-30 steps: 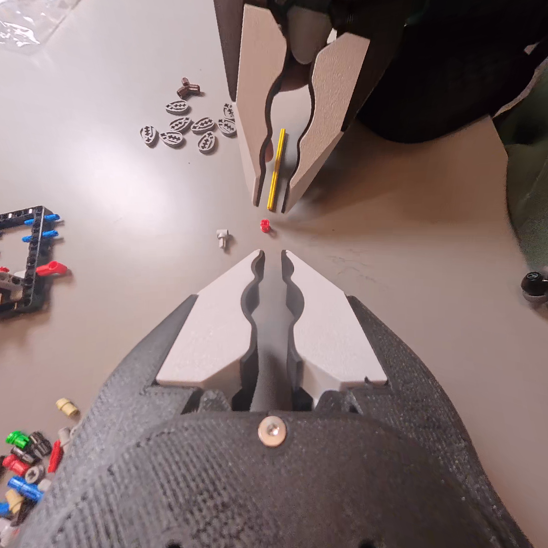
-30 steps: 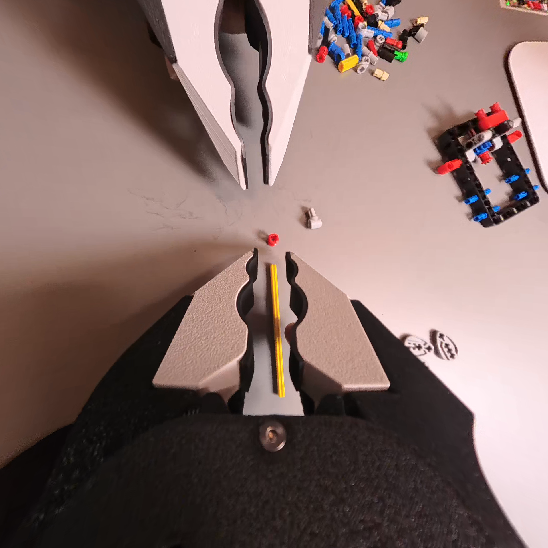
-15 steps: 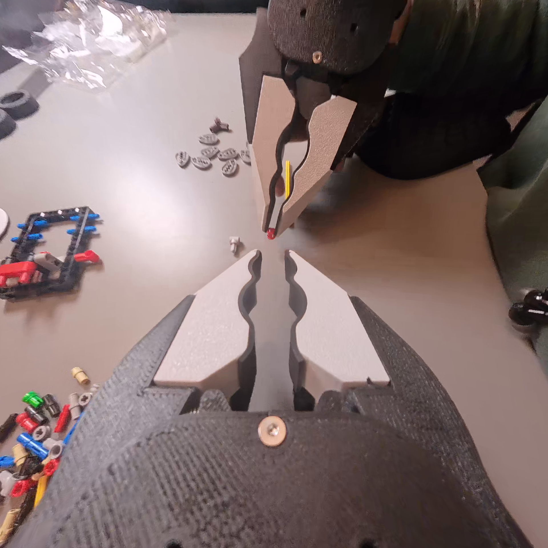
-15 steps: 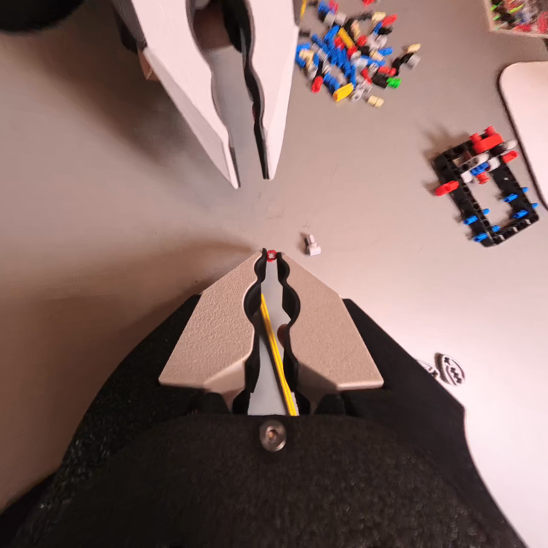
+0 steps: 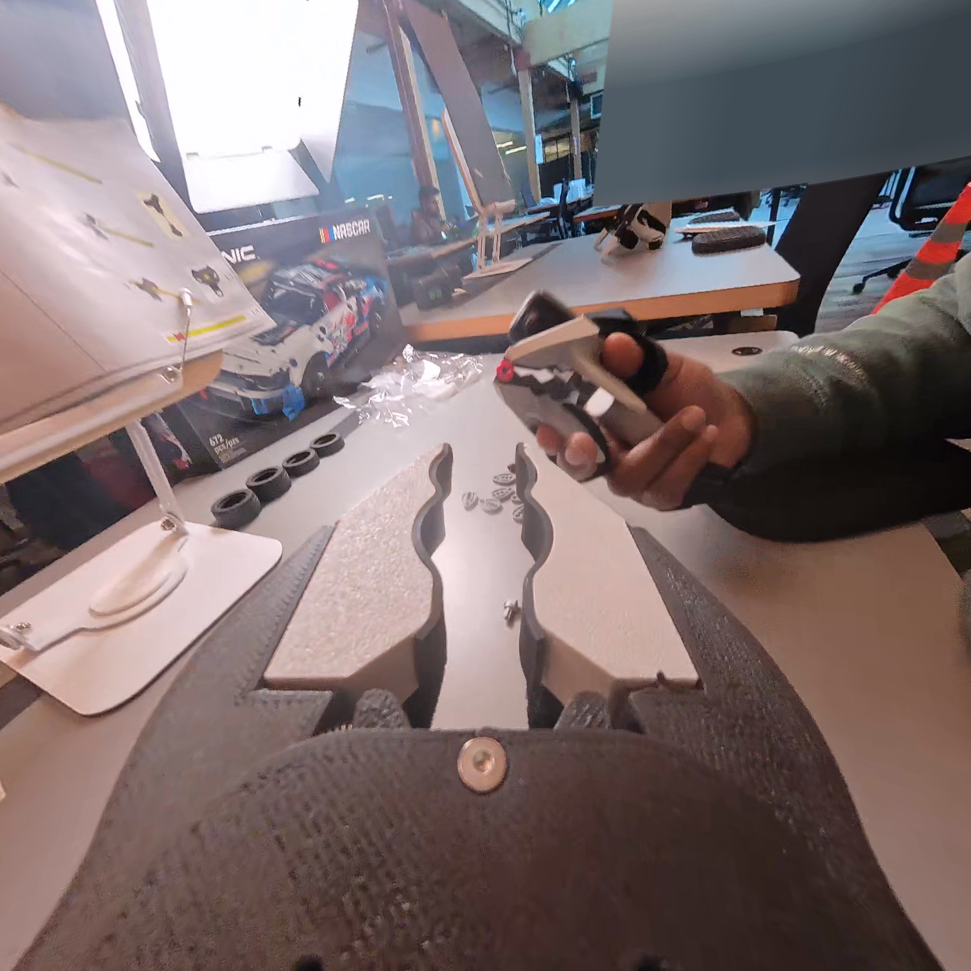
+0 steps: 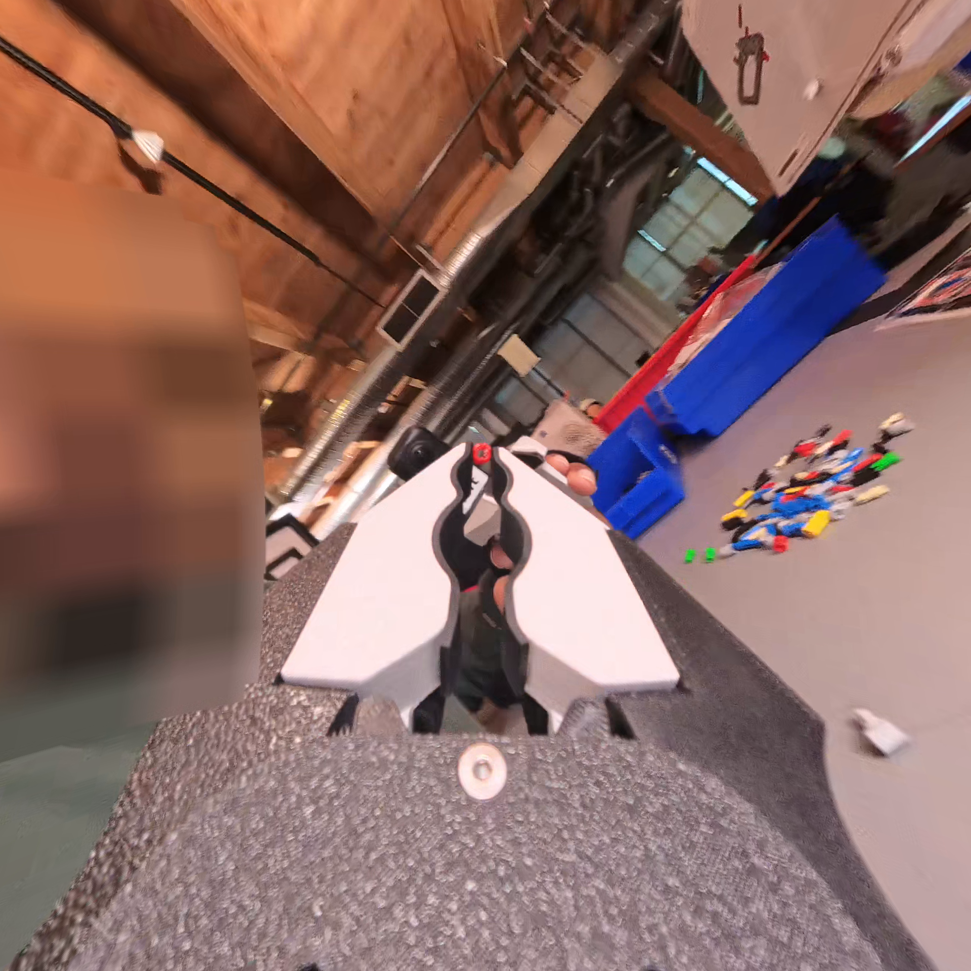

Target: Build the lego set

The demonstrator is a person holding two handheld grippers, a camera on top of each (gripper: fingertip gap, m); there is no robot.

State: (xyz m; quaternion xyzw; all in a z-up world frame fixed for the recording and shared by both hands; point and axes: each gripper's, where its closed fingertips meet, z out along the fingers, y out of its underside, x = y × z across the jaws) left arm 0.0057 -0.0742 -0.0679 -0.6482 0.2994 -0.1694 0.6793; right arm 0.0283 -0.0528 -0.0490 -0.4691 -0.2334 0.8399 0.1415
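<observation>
We hold the right gripper [image 6: 481, 453] raised off the grey table [image 5: 788, 604], its 2 fingers pinched on a small red lego piece [image 6: 481, 454] right at their tips, and the left wrist view shows that same gripper in a hand [image 5: 662, 436] up and to the right of our left gripper [image 5: 483, 457]. The left gripper is spread and holds nothing, low over the table, with a small grey piece [image 5: 509, 609] lying between its fingers. 4 black tyres [image 5: 278, 481] sit in a row to its left, and a pile of mixed loose pieces [image 6: 804, 504] lies farther off on the table.
</observation>
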